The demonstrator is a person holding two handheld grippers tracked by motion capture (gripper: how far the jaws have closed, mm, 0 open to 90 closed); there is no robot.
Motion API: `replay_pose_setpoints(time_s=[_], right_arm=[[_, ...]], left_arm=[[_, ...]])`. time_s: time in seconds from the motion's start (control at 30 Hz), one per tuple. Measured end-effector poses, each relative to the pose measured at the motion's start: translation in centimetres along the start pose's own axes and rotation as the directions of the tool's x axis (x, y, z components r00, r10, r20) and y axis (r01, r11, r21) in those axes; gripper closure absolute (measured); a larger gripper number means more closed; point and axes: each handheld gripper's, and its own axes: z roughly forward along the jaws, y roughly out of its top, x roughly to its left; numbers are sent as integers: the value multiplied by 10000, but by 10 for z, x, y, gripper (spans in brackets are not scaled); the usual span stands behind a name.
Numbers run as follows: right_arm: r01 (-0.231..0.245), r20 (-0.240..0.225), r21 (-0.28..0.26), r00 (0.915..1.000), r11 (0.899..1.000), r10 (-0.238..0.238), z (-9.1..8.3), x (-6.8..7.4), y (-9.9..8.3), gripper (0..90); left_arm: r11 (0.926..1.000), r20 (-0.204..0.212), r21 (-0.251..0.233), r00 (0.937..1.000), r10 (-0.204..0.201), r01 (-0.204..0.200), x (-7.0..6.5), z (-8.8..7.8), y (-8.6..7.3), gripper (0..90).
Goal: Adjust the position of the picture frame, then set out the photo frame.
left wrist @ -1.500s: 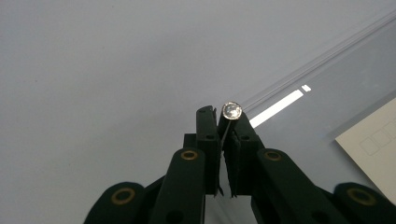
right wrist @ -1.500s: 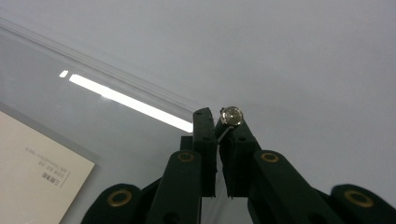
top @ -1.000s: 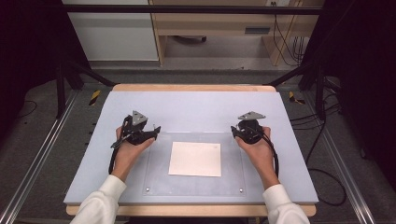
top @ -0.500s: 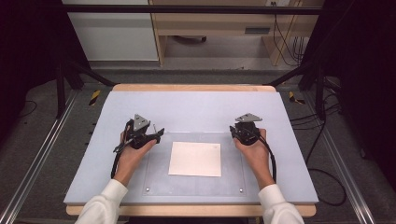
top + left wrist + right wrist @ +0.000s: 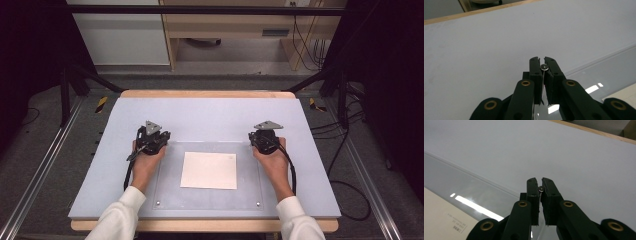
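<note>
While two black two-jaw grippers rest on one pale grey table mat (image 5: 210, 115), one white rectangular paper sheet (image 5: 209, 170) lies between them under one clear acrylic plate (image 5: 170, 200) with two screws along its near edge. Left gripper (image 5: 159, 142): jaws just closed together, nothing between them. Right gripper (image 5: 257, 140): jaws likewise just closed, nothing held. Each sits at a far corner of the plate.

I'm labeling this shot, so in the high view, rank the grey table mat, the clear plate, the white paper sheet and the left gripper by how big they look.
1. grey table mat
2. clear plate
3. white paper sheet
4. left gripper, clearly the smallest
</note>
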Motion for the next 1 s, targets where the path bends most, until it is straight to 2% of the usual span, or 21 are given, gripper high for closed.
replay_pose_setpoints(time_s=[0.13, 0.43, 0.63, 0.87, 1.0], right_arm=[[-127, -119, 115, 9998, 9999, 128, 0, -1, 2, 856], [-369, -426, 1279, 9982, 9911, 427, 7, -8, 20, 860], [-441, -619, 1535, 9966, 9872, 542, 9, -12, 23, 858], [-574, -915, 2223, 9926, 9733, 794, 14, -17, 32, 858], [-635, -1069, 2327, 9901, 9705, 904, 15, -20, 34, 857]], left_arm=[[9992, 61, 287, 9996, -264, 262, 1, 0, 4, 843], [9930, 533, 1184, 9986, -58, -5, 10, 5, 17, 846], [9847, 800, 1725, 9968, 89, -226, 14, 9, 25, 847], [9751, 1092, 2206, 9940, -38, -205, 19, 13, 32, 847], [9721, 1195, 2339, 9928, -105, -178, 21, 15, 34, 848]])
